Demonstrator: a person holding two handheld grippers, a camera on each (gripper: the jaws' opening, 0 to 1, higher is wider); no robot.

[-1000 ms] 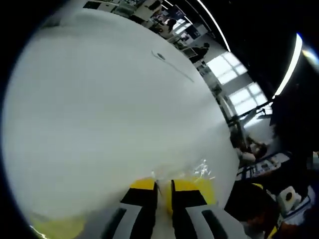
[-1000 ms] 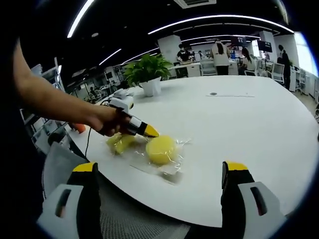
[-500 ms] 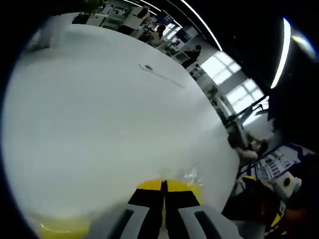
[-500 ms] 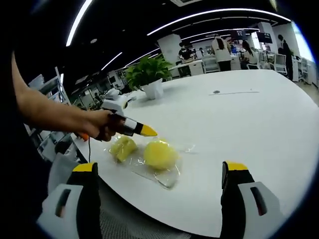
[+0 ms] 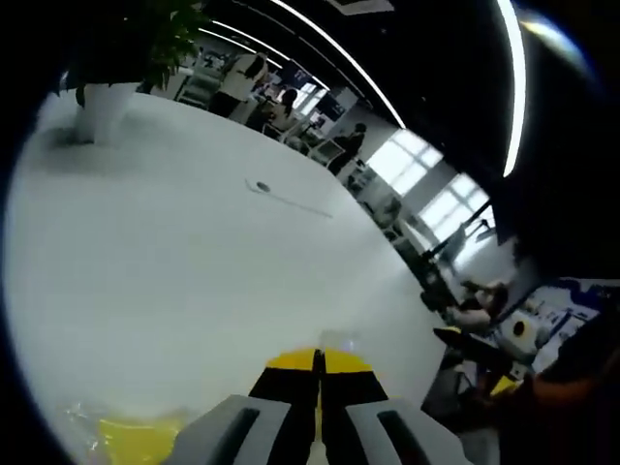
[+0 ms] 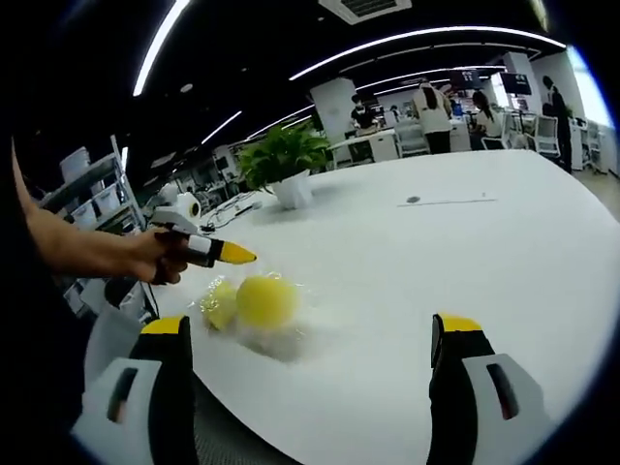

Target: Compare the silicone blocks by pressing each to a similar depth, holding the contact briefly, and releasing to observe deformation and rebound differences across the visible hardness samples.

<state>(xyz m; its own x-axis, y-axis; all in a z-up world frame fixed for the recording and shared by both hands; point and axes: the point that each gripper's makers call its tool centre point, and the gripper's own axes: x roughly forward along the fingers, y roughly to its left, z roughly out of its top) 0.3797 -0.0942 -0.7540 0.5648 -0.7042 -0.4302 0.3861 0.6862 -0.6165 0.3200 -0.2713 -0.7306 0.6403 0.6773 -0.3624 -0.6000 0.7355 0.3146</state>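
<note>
Two yellow silicone blocks wrapped in clear plastic lie near the white table's (image 6: 465,262) front left edge: a rounder one (image 6: 266,300) and a smaller one (image 6: 220,303) to its left. A hand holds my left gripper (image 6: 236,255) above and left of them, clear of both, its yellow-tipped jaws shut on nothing. In the left gripper view the shut left gripper (image 5: 318,357) points out over the table (image 5: 194,252), and a yellow block (image 5: 136,438) lies at the lower left. My right gripper (image 6: 310,334) hangs wide open in front of the table edge, with nothing between its jaws.
A potted plant (image 6: 288,160) stands at the table's back left, its white pot (image 5: 101,108) also in the left gripper view. A small round port (image 6: 414,201) with a thin line sits mid-table. Desks, shelves and people fill the office behind.
The left gripper's jaws closed their small gap, then it lifted off the rounder yellow block and drew back up and to the left. The right gripper stayed open.
</note>
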